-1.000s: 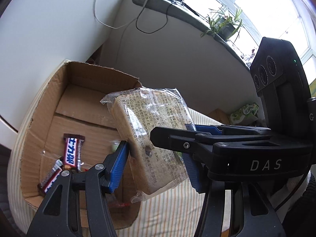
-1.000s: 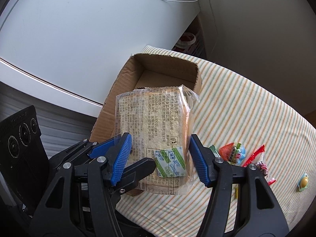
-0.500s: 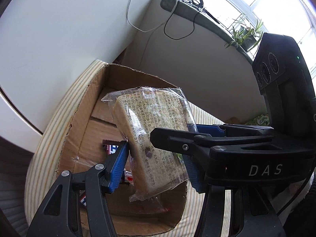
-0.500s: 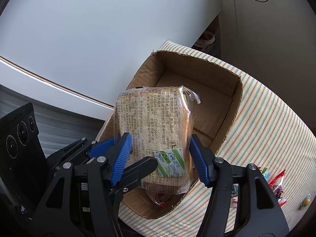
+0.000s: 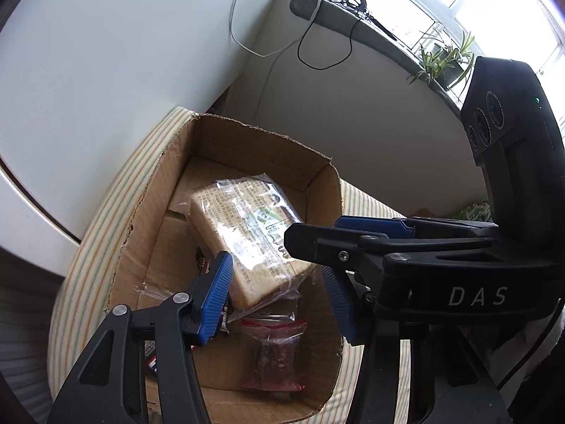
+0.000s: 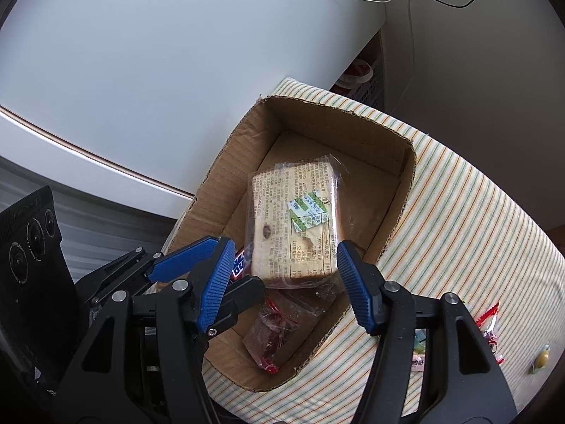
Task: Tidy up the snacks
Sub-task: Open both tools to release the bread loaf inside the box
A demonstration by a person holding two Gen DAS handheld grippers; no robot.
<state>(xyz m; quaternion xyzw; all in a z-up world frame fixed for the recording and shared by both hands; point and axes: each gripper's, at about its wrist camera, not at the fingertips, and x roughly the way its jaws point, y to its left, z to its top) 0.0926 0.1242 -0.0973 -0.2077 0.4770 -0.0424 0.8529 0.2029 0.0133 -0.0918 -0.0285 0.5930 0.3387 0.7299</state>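
A clear-wrapped bread slab lies tilted inside the open cardboard box, resting on other snacks. My left gripper is open above the box, its blue pads on either side of the bread's near end without touching it. My right gripper is also open just above the bread. A red-filled clear packet lies at the box's near end. A chocolate bar peeks out under the bread.
The box stands on a striped cloth beside a white appliance. Loose small snacks lie on the cloth at the right. The right gripper's body crosses the left wrist view.
Both grippers moved over the box with the bread held between them, then opened. The bread dropped into the box and now lies there free.
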